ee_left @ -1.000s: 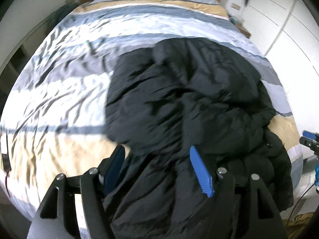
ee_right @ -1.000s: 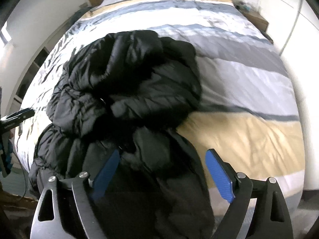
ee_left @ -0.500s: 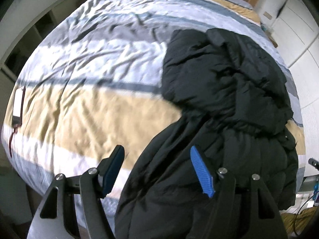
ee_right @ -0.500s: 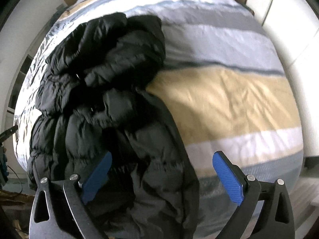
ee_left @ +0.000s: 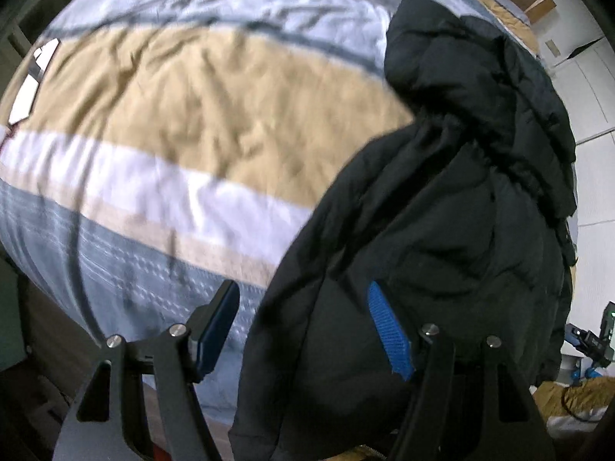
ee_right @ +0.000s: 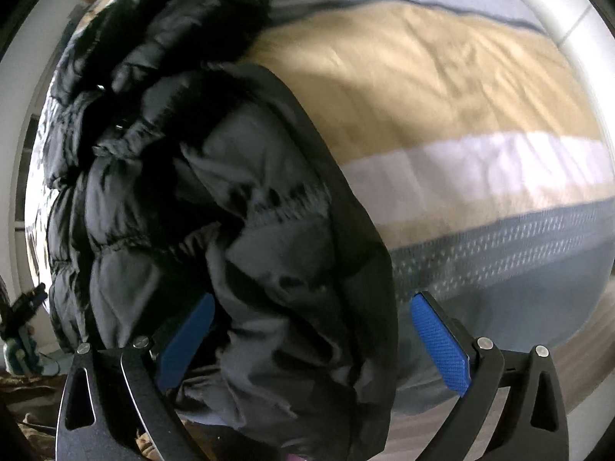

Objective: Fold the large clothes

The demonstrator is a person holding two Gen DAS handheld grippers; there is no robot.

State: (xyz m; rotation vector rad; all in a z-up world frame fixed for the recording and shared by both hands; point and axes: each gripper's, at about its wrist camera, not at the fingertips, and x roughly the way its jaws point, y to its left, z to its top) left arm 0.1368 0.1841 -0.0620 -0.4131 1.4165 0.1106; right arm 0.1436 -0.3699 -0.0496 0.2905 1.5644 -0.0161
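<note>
A black puffer jacket [ee_left: 453, 207] lies crumpled along the bed, and its lower end hangs over the foot edge. My left gripper [ee_left: 303, 326] points down at the jacket's left hem. It is open, with the hem's edge between its blue pads [ee_left: 386, 330]. In the right wrist view the jacket [ee_right: 215, 199] fills the left and middle. My right gripper [ee_right: 311, 345] stands wide open over the right side of the hem. Fabric sits between its pads [ee_right: 438, 345], which do not press on it.
The bed's duvet [ee_left: 200, 115] has tan, white and grey-blue stripes and drops away at the foot edge [ee_right: 499, 253]. A flat white object [ee_left: 27, 80] lies at the bed's left edge. White wardrobe doors [ee_left: 592, 115] stand to the right. Gear and cloth lie on the floor [ee_left: 576, 392].
Both grippers have sunk toward the foot of the bed and tilted downward, so the jacket's hem now looms between the fingers. The right jaws have widened.
</note>
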